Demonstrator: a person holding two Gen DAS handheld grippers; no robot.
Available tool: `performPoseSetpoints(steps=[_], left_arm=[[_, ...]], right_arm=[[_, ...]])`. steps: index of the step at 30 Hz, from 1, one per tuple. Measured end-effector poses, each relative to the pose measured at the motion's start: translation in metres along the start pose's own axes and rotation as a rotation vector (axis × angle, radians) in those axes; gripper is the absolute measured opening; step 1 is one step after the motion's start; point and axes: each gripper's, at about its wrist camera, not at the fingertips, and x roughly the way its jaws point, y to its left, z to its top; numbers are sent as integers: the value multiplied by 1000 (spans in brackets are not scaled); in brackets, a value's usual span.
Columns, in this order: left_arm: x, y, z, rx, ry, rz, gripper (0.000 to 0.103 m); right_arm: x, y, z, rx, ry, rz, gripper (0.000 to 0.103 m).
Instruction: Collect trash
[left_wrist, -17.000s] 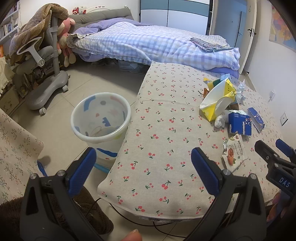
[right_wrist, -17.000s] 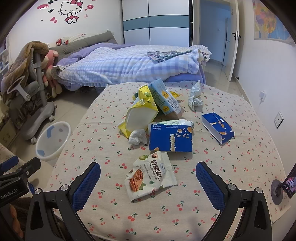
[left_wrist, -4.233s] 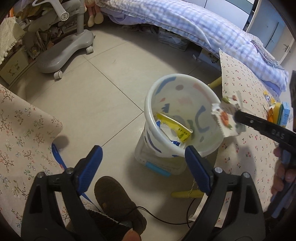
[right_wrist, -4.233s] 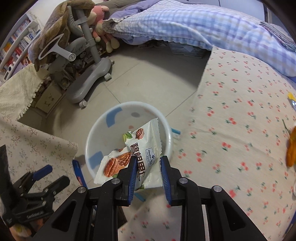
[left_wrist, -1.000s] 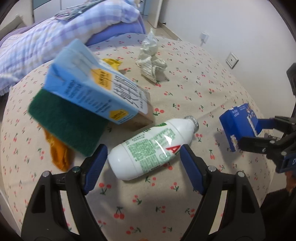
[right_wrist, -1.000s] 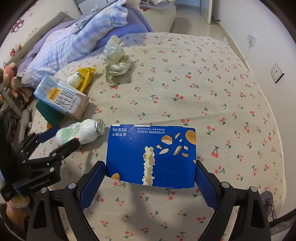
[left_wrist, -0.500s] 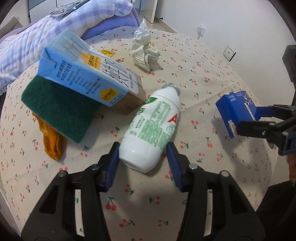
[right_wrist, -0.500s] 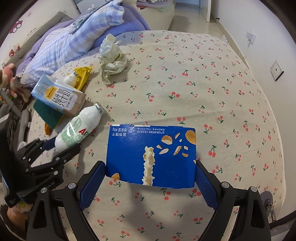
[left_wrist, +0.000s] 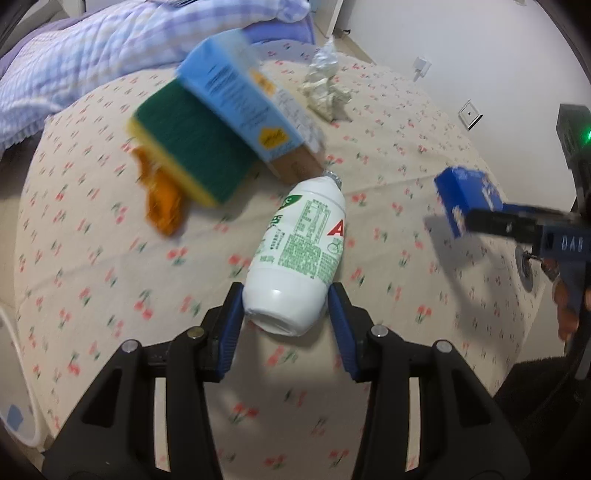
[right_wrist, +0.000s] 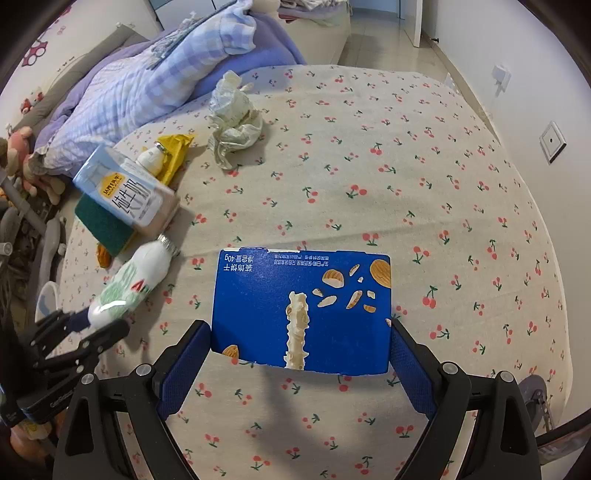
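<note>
My left gripper (left_wrist: 286, 325) is shut on the base of a white bottle with green print (left_wrist: 301, 251), lifted off the cherry-print tablecloth (left_wrist: 388, 147). The bottle also shows in the right wrist view (right_wrist: 129, 284). My right gripper (right_wrist: 301, 354) is shut on a flat blue snack box (right_wrist: 299, 306), held above the table; it shows at the right of the left wrist view (left_wrist: 467, 195). On the table lie a light blue milk carton (right_wrist: 125, 195), a green and yellow sponge (left_wrist: 188, 162), an orange wrapper (left_wrist: 160, 203) and crumpled paper (right_wrist: 232, 118).
A small white bottle on a yellow wrapper (right_wrist: 171, 155) lies behind the carton. A bed with a checked quilt (right_wrist: 147, 85) borders the table's far side. The rim of the white bin (right_wrist: 44, 299) shows past the table's left edge. A wall with sockets (right_wrist: 552, 142) is at right.
My left gripper has closed fully on the bottle and lifted it, swinging its neck away from the carton. The view blurs with motion. My right gripper keeps holding the blue box.
</note>
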Motion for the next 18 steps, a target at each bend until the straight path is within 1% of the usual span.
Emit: performPoseSetpoints(steps=[2, 4, 6, 7, 8, 9, 10, 13, 18], left_arm=[[-3, 7, -10, -8, 43, 10, 48], [0, 12, -17, -10, 112, -16, 48], [0, 15, -24, 4, 136, -10, 48], [-1, 15, -26, 18, 139, -3, 49], [-2, 14, -27, 29, 136, 3, 57], [-4, 14, -27, 35, 126, 5, 67], [-6, 14, -27, 35, 113, 9, 71], [-6, 16, -21, 17, 92, 5, 72], [11, 16, -8, -8, 77, 13, 72]], right_arm=[[-1, 3, 0, -3, -3, 6, 94], [-2, 6, 0, -9, -4, 10, 94], [-2, 10, -1, -18, -4, 12, 94], [-2, 11, -1, -22, -4, 13, 94], [-1, 13, -1, -26, -4, 13, 94], [-1, 15, -1, -30, -4, 12, 94], [-1, 16, -1, -34, -4, 11, 94], [0, 18, -2, -35, -2, 8, 94], [4, 20, -4, -26, 13, 9, 94]])
